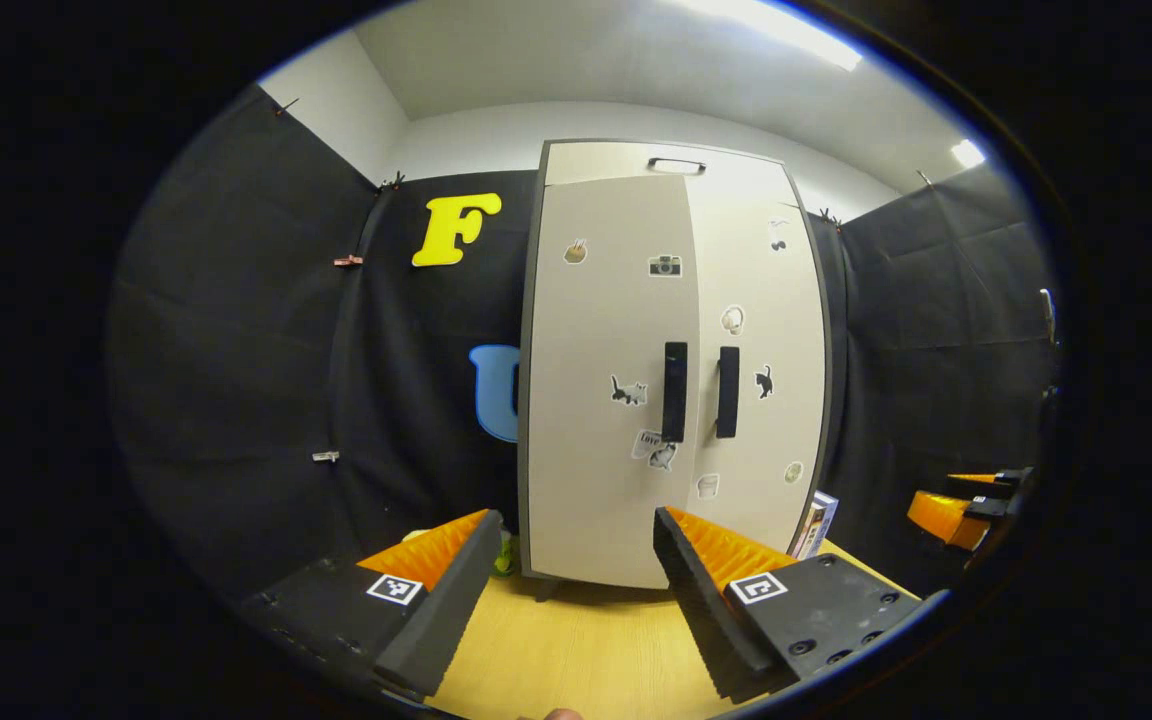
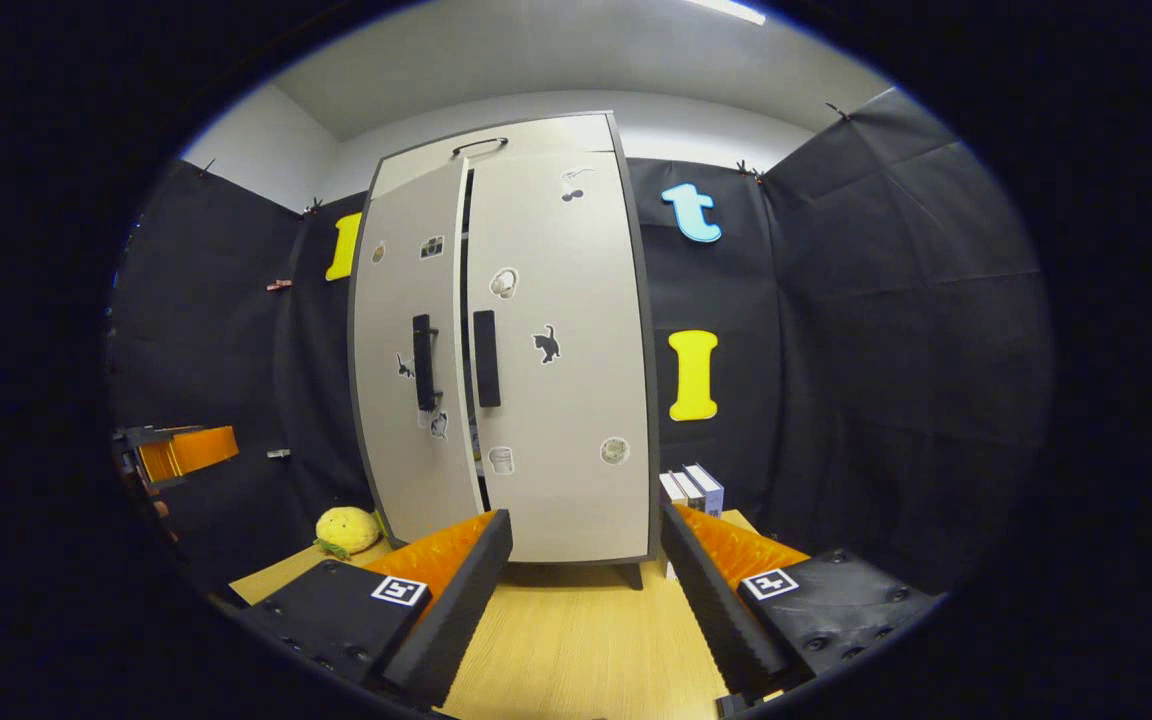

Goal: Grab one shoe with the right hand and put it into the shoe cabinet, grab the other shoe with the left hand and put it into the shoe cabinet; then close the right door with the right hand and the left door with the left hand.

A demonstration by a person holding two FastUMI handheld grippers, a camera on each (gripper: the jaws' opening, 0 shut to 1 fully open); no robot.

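Wooden tabletop (image 2: 576, 630) bears pale sticker-covered shoe cabinet (image 2: 536, 400); both tongs (image 1: 568, 560) (image 2: 586, 560) spread, empty.

Upright pale shoe cabinet (image 1: 626, 400), doors nearly shut

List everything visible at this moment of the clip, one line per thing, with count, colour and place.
shoe cabinet: one, light beige with dark edging, standing on the table against the booth wall.
cabinet doors: two; left door slightly ajar with a dark gap, right door about closed.
door handles: two, black, upright, at the doors' meeting edges.
stickers: several small ones, scattered over both doors.
table: one, light wood, under the cabinet.
plush toy: one, yellow, on the table left of the cabinet.
books: a few, upright, right of the cabinet.
left gripper: open, empty, facing the doors.
right gripper: open, empty, facing the doors.
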